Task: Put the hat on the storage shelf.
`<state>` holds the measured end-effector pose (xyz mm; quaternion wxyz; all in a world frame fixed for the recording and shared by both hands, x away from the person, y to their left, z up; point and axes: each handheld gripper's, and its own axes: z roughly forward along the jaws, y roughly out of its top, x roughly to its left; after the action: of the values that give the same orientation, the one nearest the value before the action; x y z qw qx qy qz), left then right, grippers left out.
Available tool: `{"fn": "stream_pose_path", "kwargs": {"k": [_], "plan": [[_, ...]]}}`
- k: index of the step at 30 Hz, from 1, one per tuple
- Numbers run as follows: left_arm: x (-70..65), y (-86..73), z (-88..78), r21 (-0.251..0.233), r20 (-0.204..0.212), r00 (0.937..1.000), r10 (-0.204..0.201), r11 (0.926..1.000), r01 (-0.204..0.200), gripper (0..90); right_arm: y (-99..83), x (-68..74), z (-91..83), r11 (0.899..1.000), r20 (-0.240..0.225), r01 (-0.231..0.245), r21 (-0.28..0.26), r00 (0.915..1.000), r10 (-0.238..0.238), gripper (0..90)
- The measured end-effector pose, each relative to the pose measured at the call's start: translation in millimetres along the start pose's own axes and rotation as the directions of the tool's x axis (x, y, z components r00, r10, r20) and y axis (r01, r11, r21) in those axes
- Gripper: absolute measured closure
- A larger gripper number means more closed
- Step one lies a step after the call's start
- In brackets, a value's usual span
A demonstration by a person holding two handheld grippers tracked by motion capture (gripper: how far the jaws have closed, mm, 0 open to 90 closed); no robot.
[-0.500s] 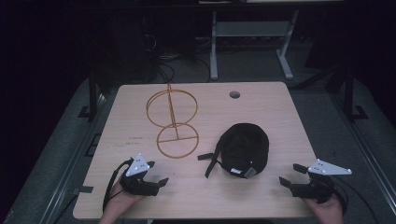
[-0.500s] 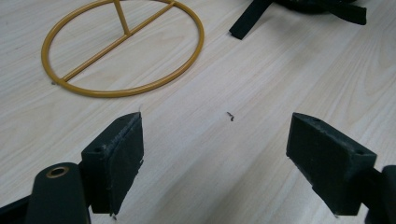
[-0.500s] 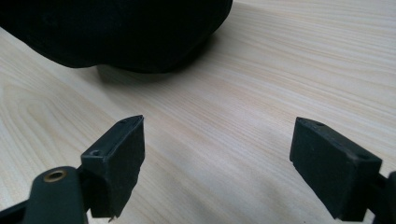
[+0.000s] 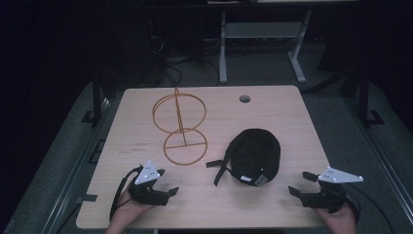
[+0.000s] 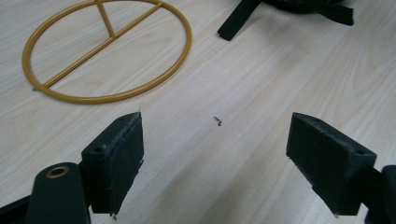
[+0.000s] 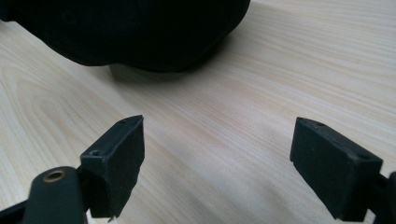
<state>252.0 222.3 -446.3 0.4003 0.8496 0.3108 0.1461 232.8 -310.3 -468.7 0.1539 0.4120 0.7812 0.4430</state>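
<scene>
High view: light wood desk [image 4: 292, 122], everything on it well apart from both grippers. Largest item is the gold wire stand [image 4: 180, 127], left of centre: flat ring base on the desk, upright post, second ring standing up at the far end. Right of it, a black cap [image 4: 257, 153] lying on the desk, its strap [image 4: 221, 168] trailing toward the near left, small label at its near edge. Grommet hole [image 4: 245, 99] at the far edge.

Left gripper [image 4: 165, 185] at near left, held in a hand, pointing right toward the cap. Fingers [image 5: 116, 158] released wide, bare desk between them, stand base just beyond.

Right gripper [image 4: 299, 184] at near right, pointing left at the cap. Fingers [image 6: 116, 161] spread wide too, nothing between them; cap's edge sits just ahead in the right gripper view, not touching.
</scene>
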Motion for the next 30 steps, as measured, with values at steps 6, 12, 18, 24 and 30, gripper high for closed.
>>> {"fn": "stream_pose_path", "kwargs": {"k": [6,12,18,24,30], "plan": [[-5.5,3.2,3.1,0.006,0.017,0.9997,0.019,0.9998,-0.019,19.0,0.5,1.0,0.9,1.0,-0.002,0.003,0.0,1.0,-0.003,17.2],[-7.4,5.3,6.2,0.005,0.025,0.9994,0.024,0.9997,-0.024,19.0,-0.1,-0.1,0.1,1.0,-0.007,0.004,-0.004,1.0,-0.004,17.2],[-10.5,7.1,9.9,0.013,0.036,0.9988,0.033,0.9994,-0.033,19.1,0.1,-0.6,-0.4,1.0,-0.005,-0.001,-0.007,1.0,0.001,16.8],[-12.8,9.8,11.7,0.008,0.051,0.9979,0.04,0.9991,-0.04,19.0,0.4,0.4,1.0,1.0,-0.006,-0.001,-0.005,1.0,0.001,16.3],[-18.1,16.3,11.8,-0.013,0.071,0.9961,0.053,0.9986,-0.052,18.9,0.3,0.2,0.7,1.0,-0.004,-0.004,-0.009,1.0,0.004,16.3]]}}
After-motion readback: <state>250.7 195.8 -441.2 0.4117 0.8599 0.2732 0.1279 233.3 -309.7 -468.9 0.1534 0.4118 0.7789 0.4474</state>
